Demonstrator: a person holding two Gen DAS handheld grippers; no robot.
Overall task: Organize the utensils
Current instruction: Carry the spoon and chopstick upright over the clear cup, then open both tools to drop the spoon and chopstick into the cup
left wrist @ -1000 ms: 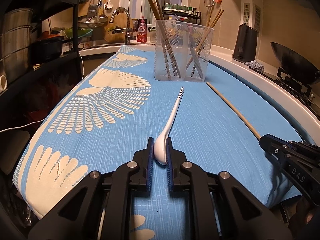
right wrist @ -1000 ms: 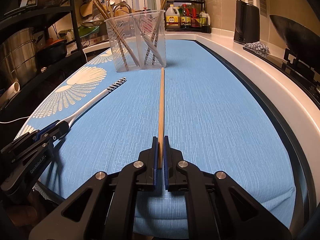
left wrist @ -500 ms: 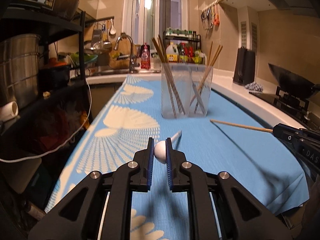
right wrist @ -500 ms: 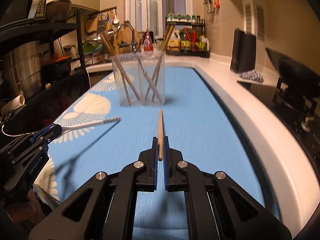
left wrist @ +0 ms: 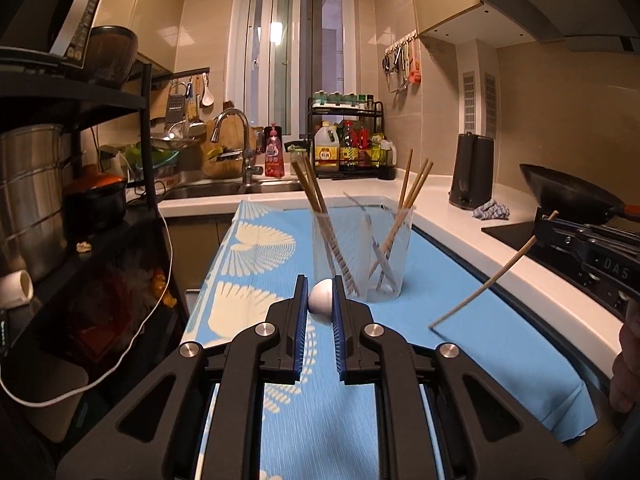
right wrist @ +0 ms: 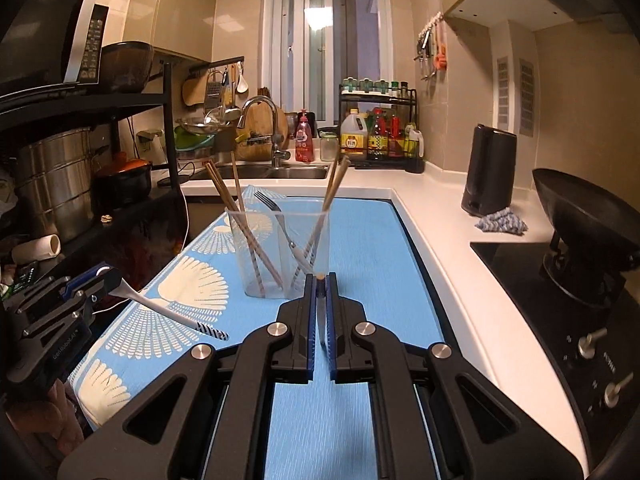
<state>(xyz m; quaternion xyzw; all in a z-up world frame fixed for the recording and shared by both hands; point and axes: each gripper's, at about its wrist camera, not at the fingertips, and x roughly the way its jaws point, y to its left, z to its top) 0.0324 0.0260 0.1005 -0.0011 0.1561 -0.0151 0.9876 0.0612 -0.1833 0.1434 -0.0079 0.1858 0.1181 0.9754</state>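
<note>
left gripper (left wrist: 321, 307) clamped on the white spoon (left wrist: 320, 301); right gripper (right wrist: 320, 309) clamped on a chopstick (left wrist: 484, 285)

White spoon (left wrist: 320, 301) with striped handle; blue cloth (right wrist: 372, 240), cream fan pattern.

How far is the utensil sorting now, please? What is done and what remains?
Done: several chopsticks and a fork already stand in the clear cup. In hand: the left gripper holds a white spoon by its bowl, and the right gripper holds one chopstick, both lifted above the blue cloth. Left: dropping these two into the cup.
</note>
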